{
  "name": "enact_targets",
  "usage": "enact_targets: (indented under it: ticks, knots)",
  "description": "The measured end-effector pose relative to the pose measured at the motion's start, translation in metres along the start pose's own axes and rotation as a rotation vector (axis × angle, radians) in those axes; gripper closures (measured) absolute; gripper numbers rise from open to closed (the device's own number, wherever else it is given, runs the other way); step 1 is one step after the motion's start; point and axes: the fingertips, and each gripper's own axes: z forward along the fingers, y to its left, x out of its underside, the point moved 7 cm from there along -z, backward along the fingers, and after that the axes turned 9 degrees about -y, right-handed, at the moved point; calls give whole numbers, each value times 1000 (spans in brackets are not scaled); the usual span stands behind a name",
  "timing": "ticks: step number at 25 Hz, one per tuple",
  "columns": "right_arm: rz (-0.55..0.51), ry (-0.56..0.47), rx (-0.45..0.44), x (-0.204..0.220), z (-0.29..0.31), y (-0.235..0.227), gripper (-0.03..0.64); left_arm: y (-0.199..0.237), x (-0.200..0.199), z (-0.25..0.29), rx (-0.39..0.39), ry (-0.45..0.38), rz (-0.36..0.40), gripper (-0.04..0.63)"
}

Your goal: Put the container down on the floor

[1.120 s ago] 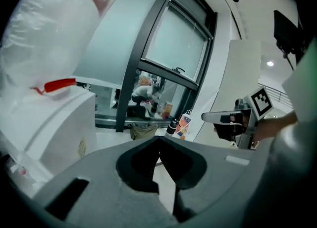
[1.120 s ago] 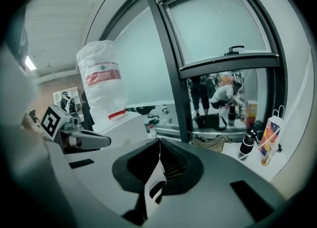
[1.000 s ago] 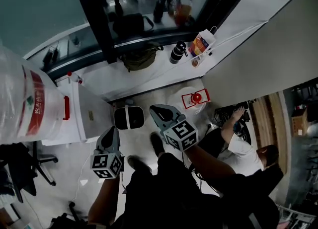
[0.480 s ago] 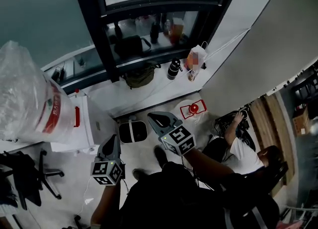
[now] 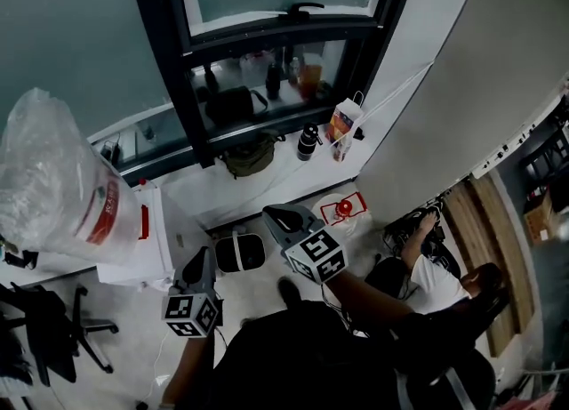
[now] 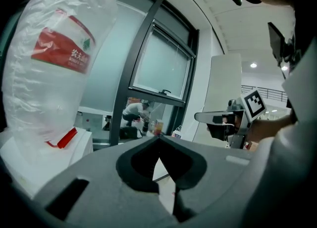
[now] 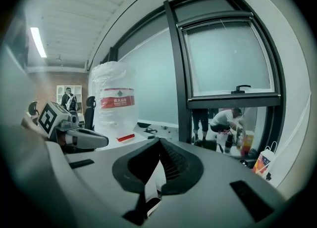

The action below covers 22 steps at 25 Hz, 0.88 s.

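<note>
**Container up on the dispenser, both grippers empty**

Dark-framed window (image 5: 284, 21) fills the far side of the room, with a white ledge (image 5: 267, 172) under it and a pale floor (image 5: 133, 328) below. At the far left I see the container (image 5: 53, 177), a big water bottle wrapped in clear plastic with a red label. It stands upright on top of a white dispenser (image 5: 133, 248), well off the floor.

On the right a seated person (image 5: 440, 277) in a white top bends towards a tangle of cables. A black office chair (image 5: 49, 333) stands at the near left.

The left gripper (image 5: 201, 257) hangs near the dispenser's right side, apart from it. In its own view I see its fingers pressed together at the tips with nothing between them. The right gripper (image 5: 277, 215) is just to its right and a little farther out, also with fingers pressed together on nothing.

On the ledge sit an olive bag (image 5: 251, 156), a black flask (image 5: 307, 143) and a colourful paper bag (image 5: 343, 124). On the floor below lie a black-and-white object (image 5: 238, 253) and a red-and-white plastic bag (image 5: 343, 209).
</note>
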Motion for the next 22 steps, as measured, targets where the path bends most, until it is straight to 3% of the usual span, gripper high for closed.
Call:
enact_targets:
  ticks: [16, 22]
  knots:
    - [-10, -12, 10, -8, -11, 1, 611, -10, -9, -2, -2, -20, 4, 584]
    - [-11, -12, -1, -7, -13, 4, 611, -18, -10, -4, 18, -17, 59, 584]
